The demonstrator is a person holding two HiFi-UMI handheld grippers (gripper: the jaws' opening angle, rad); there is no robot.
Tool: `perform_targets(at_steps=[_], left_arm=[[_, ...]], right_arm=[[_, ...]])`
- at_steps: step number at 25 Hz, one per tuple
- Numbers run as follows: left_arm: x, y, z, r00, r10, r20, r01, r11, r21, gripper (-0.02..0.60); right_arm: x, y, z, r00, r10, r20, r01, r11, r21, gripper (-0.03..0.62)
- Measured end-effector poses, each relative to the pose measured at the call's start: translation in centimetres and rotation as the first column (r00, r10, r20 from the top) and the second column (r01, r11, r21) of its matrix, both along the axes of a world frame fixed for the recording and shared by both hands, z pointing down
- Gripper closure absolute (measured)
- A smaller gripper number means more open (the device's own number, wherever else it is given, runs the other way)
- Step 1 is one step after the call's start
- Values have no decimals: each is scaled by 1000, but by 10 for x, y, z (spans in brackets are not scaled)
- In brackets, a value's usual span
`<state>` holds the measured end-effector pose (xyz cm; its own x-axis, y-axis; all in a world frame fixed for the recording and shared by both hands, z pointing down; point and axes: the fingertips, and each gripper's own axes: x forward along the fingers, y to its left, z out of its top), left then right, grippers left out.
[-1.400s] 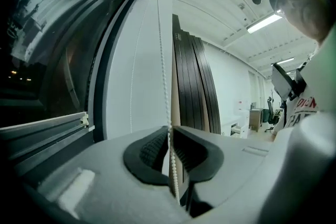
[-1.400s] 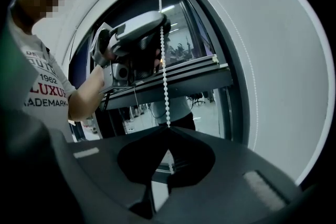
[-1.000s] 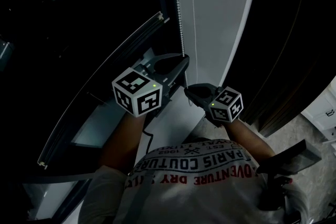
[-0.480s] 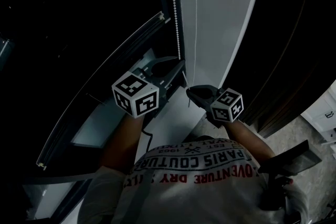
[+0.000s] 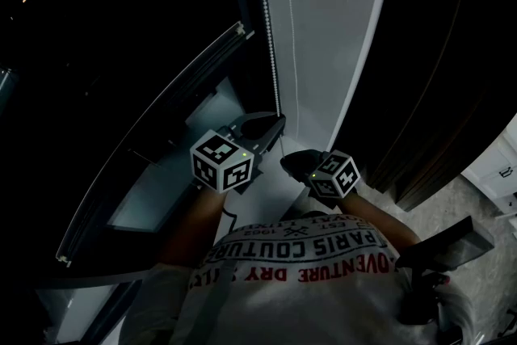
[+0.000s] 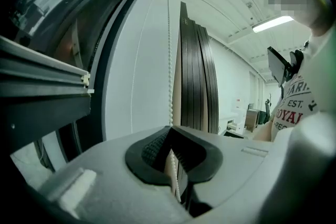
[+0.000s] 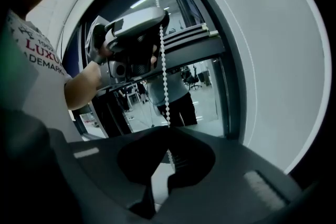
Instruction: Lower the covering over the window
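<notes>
Pinching the bead chain [image 6: 169, 60] with the left tongs [image 6: 170, 148], shut hard on the beads. Same story lower down: gripping that same strand with the right tongs [image 7: 168, 150], closed on it too, with no slack to speak of between the two bites. Stacked just apart, left on top, right below and a touch nearer the body.

Makes sense for a hand-over-hand haul: always keeping one bite on the chain so as not to let it run back. Held close against the white panel [image 5: 331, 36] beside the dark window [image 5: 121, 52], right under the hanging run of the chain, so as to pull along it rather than across it. Tipped slightly downward as well, in line with the drag.

As for the covering itself: probably marked by the grey rail [image 5: 153, 137] with the white end cap, hanging across the glass some way above the sill [image 5: 161, 190]. Hard to say for sure in this gloom. If so, only partway down, with plenty of glass left bare beneath.

Judging by that, midway through the pulling, nowhere near the finish. Next up, presumably: letting go with one pair, reaching higher, biting again. Worth watching for beads slipping through the pads on the release.
</notes>
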<state>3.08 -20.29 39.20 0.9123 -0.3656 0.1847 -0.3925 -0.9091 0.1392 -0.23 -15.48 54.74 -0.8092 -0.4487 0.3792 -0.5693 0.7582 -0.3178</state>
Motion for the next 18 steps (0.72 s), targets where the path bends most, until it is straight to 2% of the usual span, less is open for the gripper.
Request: perform_targets(at_steps=[3,7,9,10,12,15,18], left_arm=[[0,0,20,1000,-7,-7,7,999,-43,574],[-3,0,35,999,-23,-24,21,998,-63,574],[-5,0,34,999,-34,-34,31,998,-60,574],[-6,0,33,999,-38,-34,36,998,-57,574],[-7,1,33,998,-45,-32,44,998,-53,574],[-8,3,33,998,-48,-27,47,998,-48,574],[-9,6,32,999,-45,-25,44,998,-46,574]], right_arm=[[6,2,25,999,12,-39,-13,999,-42,588],[16,1,41,997,38,-63,-42,997,-58,585],[22,-2,36,994,58,-88,-62,997,-41,578],[27,-7,30,992,71,-105,-73,997,-15,541],[40,-20,8,989,108,-102,-103,993,52,505],[56,-40,-47,990,141,-25,-136,981,138,500],[55,-51,-114,992,116,56,-126,965,230,500]])
